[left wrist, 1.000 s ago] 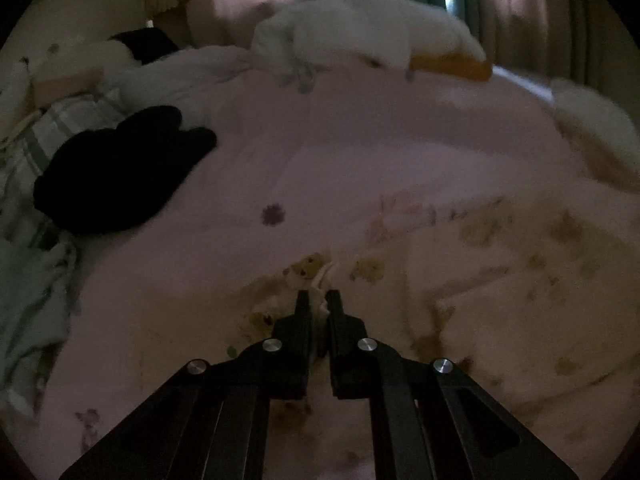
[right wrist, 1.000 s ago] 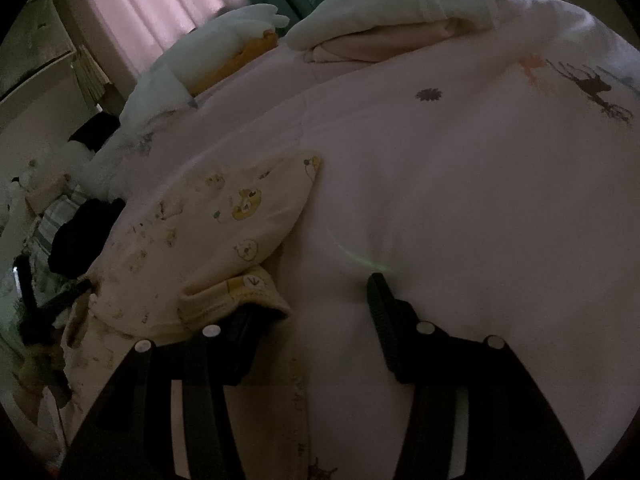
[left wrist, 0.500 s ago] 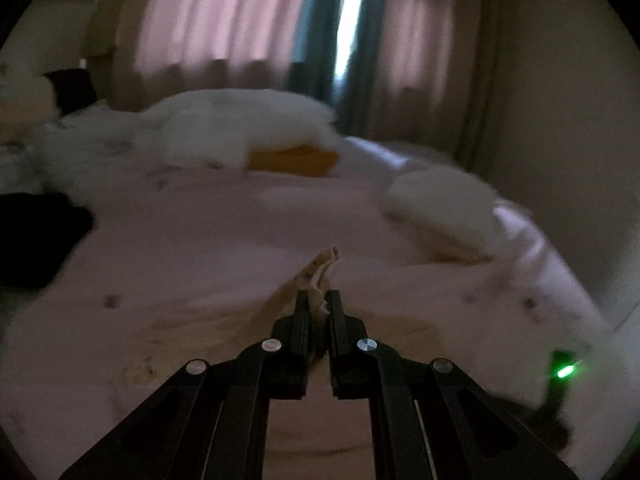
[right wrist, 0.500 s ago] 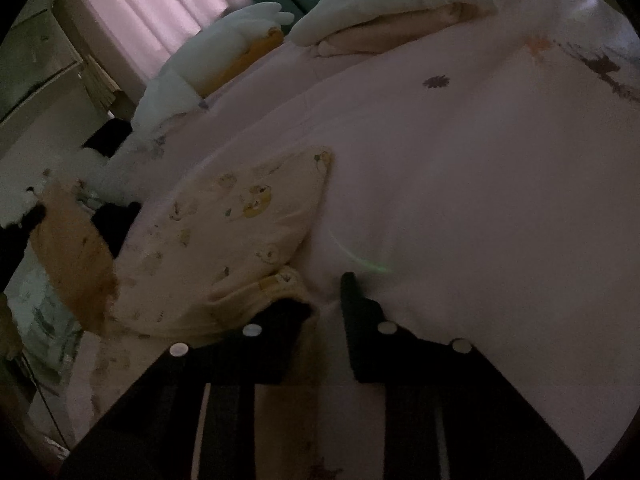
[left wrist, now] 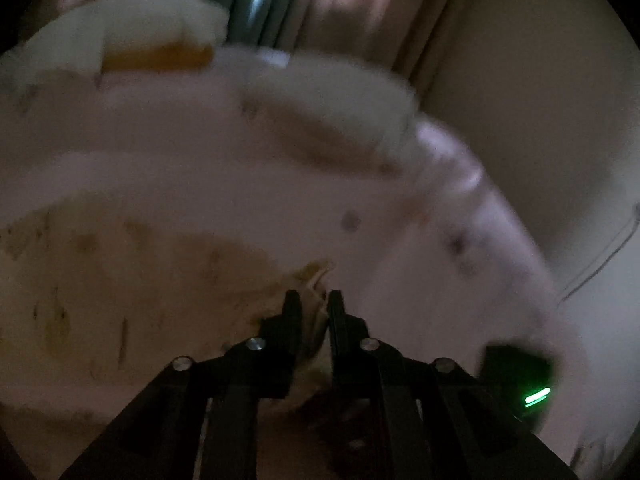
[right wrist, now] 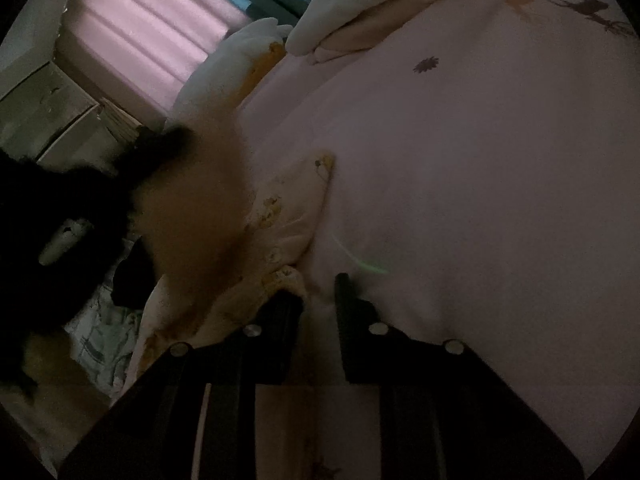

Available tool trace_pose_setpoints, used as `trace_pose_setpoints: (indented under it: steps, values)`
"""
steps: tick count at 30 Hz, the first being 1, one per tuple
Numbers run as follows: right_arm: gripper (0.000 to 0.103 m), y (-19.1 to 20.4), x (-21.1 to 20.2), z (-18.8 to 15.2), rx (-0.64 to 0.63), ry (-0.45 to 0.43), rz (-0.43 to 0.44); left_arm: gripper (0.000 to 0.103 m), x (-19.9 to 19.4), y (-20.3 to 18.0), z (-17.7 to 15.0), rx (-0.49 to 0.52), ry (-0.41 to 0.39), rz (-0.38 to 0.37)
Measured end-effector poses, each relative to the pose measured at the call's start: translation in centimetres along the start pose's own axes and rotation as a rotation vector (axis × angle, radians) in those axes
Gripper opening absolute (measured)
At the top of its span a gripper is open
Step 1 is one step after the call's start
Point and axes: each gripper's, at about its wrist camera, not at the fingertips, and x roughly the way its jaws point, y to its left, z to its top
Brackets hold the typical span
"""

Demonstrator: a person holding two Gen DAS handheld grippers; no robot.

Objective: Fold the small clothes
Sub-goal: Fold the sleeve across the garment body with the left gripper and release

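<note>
A cream baby garment with a yellow print (left wrist: 120, 280) lies on the pink bedspread (left wrist: 240, 184), blurred by motion. My left gripper (left wrist: 314, 300) is shut on one of its corners, which sticks up between the fingers; the jaws are starting to open. My right gripper (right wrist: 318, 292) rests low on the bed at the garment's (right wrist: 296, 208) near hem. Its jaws are closing, with pale cloth filling the narrow gap. A blurred hand (right wrist: 196, 208) and the dark left gripper (right wrist: 60, 208) cross the left of the right wrist view. The right gripper's green light (left wrist: 536, 394) shows at lower right.
A white plush with an orange part (left wrist: 152, 56) and folded white bedding (right wrist: 360, 12) lie at the far side of the bed, before pink curtains (right wrist: 140, 32). Black clothing (right wrist: 132, 276) and a checked cloth (right wrist: 104, 340) sit to the left. A wall (left wrist: 520, 120) bounds the right.
My left gripper has swung far to the right with the garment's corner, and its jaws have parted a little. The right jaws have narrowed from wide open onto the hem. The hand now crosses the right view.
</note>
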Motion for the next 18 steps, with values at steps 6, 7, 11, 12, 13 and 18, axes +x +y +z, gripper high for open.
trace_pose_setpoints:
  steps: [6, 7, 11, 12, 13, 18]
  values:
    - [0.018, 0.1, 0.1, -0.1, 0.012, -0.002, 0.017, 0.052, -3.6, 3.9, -1.2, -0.006, 0.032, 0.02]
    - [0.018, 0.0, 0.1, 0.0, 0.015, -0.003, 0.019, 0.052, -5.3, 5.0, -1.3, 0.012, 0.003, 0.052]
    - [0.018, -0.3, 0.2, 0.1, 0.022, -0.002, 0.026, 0.056, -10.8, 10.4, -2.9, -0.013, -0.055, 0.211]
    - [0.018, -0.2, 0.2, 0.1, 0.022, -0.002, 0.027, 0.056, -11.8, 11.9, -3.5, -0.032, -0.052, 0.228]
    - [0.018, -0.2, 0.2, 0.2, 0.023, -0.001, 0.027, 0.056, -12.8, 13.6, -4.4, -0.049, -0.042, 0.252]
    - [0.019, -0.3, 0.2, 0.3, 0.025, -0.002, 0.032, 0.056, -13.8, 19.9, -8.1, -0.092, 0.027, 0.491]
